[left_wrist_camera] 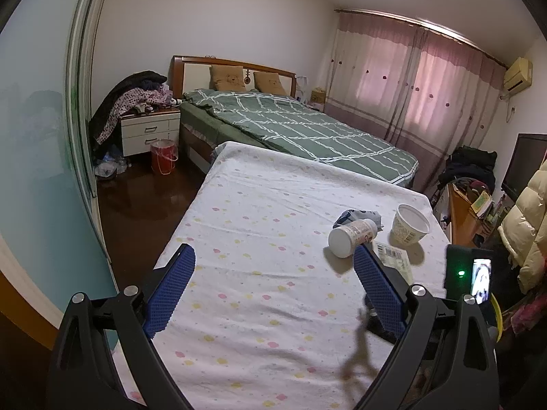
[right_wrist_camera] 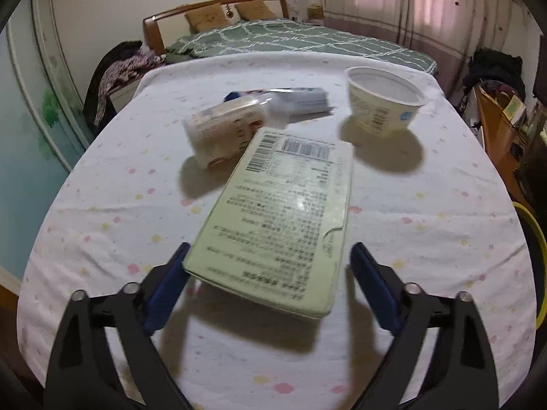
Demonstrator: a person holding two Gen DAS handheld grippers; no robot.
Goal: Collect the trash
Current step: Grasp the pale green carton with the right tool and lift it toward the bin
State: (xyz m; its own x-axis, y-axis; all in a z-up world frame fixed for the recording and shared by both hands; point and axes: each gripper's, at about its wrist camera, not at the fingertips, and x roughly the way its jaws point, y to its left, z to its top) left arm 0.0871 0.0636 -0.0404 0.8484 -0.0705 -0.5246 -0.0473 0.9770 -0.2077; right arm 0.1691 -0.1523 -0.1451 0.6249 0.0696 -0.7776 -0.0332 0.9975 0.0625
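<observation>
- The right gripper [right_wrist_camera: 266, 263] is sitting directly at the near end of the flat pale-green carton [right_wrist_camera: 283, 212], whose long axis is running away from the claw toward the far side of the table, tilted slightly to the right; its near short end is lying between the two blue fingers [right_wrist_camera: 164, 294].
- The jaws are standing wide open, a little wider than the carton, and are gripping nothing (whether the left finger is touching the carton's corner I cannot tell, since the view is blurred).
- The left gripper [left_wrist_camera: 273, 273] is also spread wide and holding nothing, hovering over bare cloth with the trash off to its right, so the right hand is judged the nearer one for this pick.
- The carton is lying label-up on the white spotted tablecloth [right_wrist_camera: 102, 239], showing barcodes and dense print, looking rigid and thin.
- Just beyond it, a white bottle [right_wrist_camera: 225, 133] is lying on its side, touching or nearly touching the carton's far corner; a crumpled wrapper [right_wrist_camera: 301, 99] is resting behind that, and an open paper cup [right_wrist_camera: 383, 102] is standing upright to the right, apart from the carton.
</observation>
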